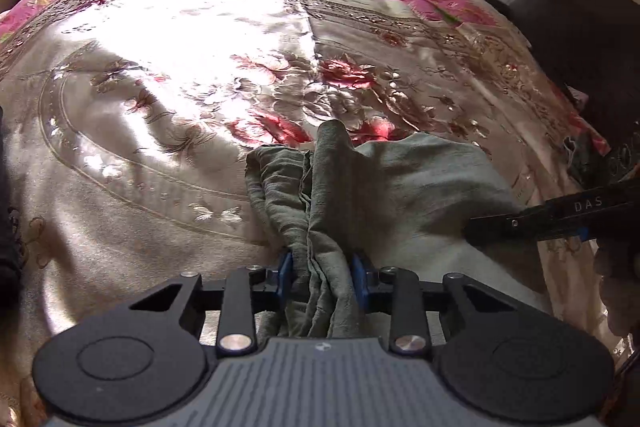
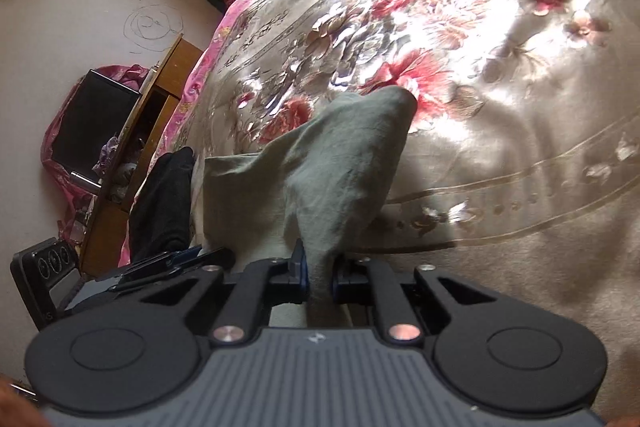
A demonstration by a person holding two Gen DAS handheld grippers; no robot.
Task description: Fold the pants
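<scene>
Both claws are clamping the grey-green soft cotton pants (image 1: 420,183) draping ahead onto the shiny floral bedspread (image 1: 160,99): left claw (image 1: 323,279) pinching a thick bunch, right claw (image 2: 318,277) a thin edge; light, limp, likely sliding on satin, so grip seams.

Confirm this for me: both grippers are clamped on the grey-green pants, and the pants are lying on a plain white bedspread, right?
Not quite. The bedspread is not plain white: it is shiny beige with red and pink flowers, as the left wrist view shows. The rest holds: the left gripper and right gripper are both clamped on the grey-green pants.
</scene>
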